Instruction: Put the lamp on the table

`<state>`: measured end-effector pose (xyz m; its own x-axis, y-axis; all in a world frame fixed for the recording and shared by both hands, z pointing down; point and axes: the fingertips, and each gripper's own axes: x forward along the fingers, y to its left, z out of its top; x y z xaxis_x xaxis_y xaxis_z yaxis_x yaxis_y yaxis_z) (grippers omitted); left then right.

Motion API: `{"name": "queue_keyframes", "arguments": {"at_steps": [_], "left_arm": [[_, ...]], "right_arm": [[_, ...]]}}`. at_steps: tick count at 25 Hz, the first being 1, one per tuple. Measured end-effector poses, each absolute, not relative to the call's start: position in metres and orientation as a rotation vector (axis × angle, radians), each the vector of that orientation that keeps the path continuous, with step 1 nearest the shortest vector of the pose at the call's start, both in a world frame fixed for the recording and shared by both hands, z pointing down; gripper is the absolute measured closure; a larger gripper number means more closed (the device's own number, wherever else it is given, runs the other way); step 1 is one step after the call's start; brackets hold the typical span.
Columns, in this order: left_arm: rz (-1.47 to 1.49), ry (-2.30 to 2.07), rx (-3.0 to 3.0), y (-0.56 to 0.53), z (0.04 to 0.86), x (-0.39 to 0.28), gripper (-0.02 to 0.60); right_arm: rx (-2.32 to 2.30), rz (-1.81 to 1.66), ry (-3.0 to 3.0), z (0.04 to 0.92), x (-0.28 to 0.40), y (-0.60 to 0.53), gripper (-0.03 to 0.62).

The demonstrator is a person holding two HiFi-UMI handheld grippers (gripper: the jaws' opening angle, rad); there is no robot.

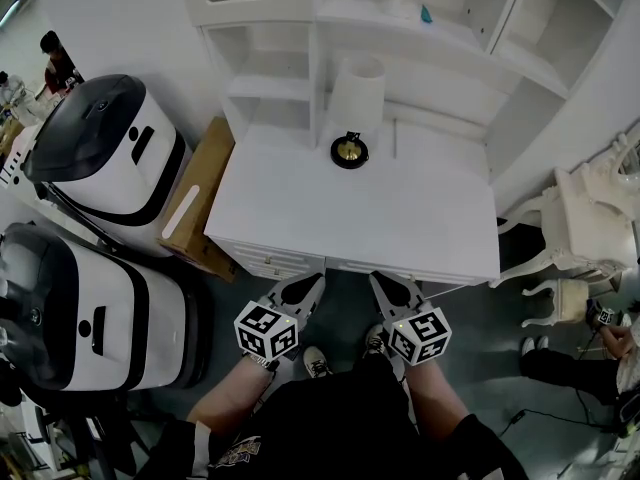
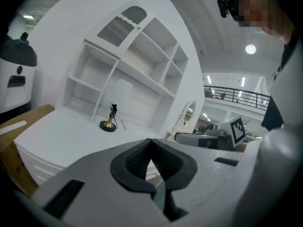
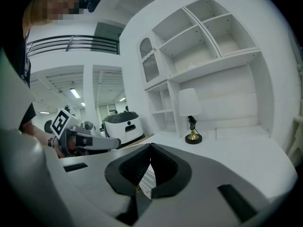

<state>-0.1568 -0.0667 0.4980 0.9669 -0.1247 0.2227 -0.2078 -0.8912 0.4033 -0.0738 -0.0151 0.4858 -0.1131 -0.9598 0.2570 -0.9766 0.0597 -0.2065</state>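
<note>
Where the lamp is standing: upper middle of the head view, upright on the white surface, with its round dark base sitting toward the back, just in front of the shelf unit.
Why it is sitting there: as a judgement, so far back it is keeping well clear of the near edge, and the task is looking complete.
Left gripper: closed, with its jaw tips meeting and nothing lying between them. It is hovering at lower centre, just off the near edge of the surface, and pointing toward the lamp while well apart from it.
Right gripper: likewise closed and carrying nothing. It is hovering just beside the left one and facing the lamp across the bare surface.
Why the grippers are being held so: probably a resting pose, both level with each other, low and touching nothing.
Lamps showing: one.
Grippers showing: two, each bearing one marker cube.
White machines standing at left: two, one above the other in the frame.
Cardboard box leaning between machines and surface: one.
White chair standing at right: one.
</note>
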Motion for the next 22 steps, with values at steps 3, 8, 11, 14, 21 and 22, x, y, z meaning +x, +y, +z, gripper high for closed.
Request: {"name": "queue_keyframes", "arguments": {"at_steps": [3, 8, 11, 14, 21, 22], "left_arm": [[0.266, -0.237, 2.685, -0.065, 0.497, -0.158, 0.577], [0.269, -0.241, 2.69, -0.062, 0.496, -0.16, 0.577], [0.264, -0.244, 2.691, -0.061, 0.496, -0.161, 0.577], [0.263, -0.243, 2.692, -0.058, 0.496, -0.161, 0.577], [0.265, -0.243, 2.695, -0.054, 0.495, -0.16, 0.577], [0.265, -0.242, 2.695, -0.053, 0.495, -0.16, 0.577]], "right_arm": [[2.057, 0.509, -2.251, 0.486, -0.075, -0.014, 0.569], [2.053, 0.505, -2.258, 0.485, -0.077, -0.012, 0.569], [2.049, 0.5, -2.262, 0.485, -0.078, -0.01, 0.569], [2.047, 0.497, -2.264, 0.485, -0.079, -0.008, 0.569], [2.043, 0.495, -2.267, 0.484, -0.078, -0.005, 0.569], [2.044, 0.496, -2.267, 0.484, -0.078, -0.004, 0.569]]}}
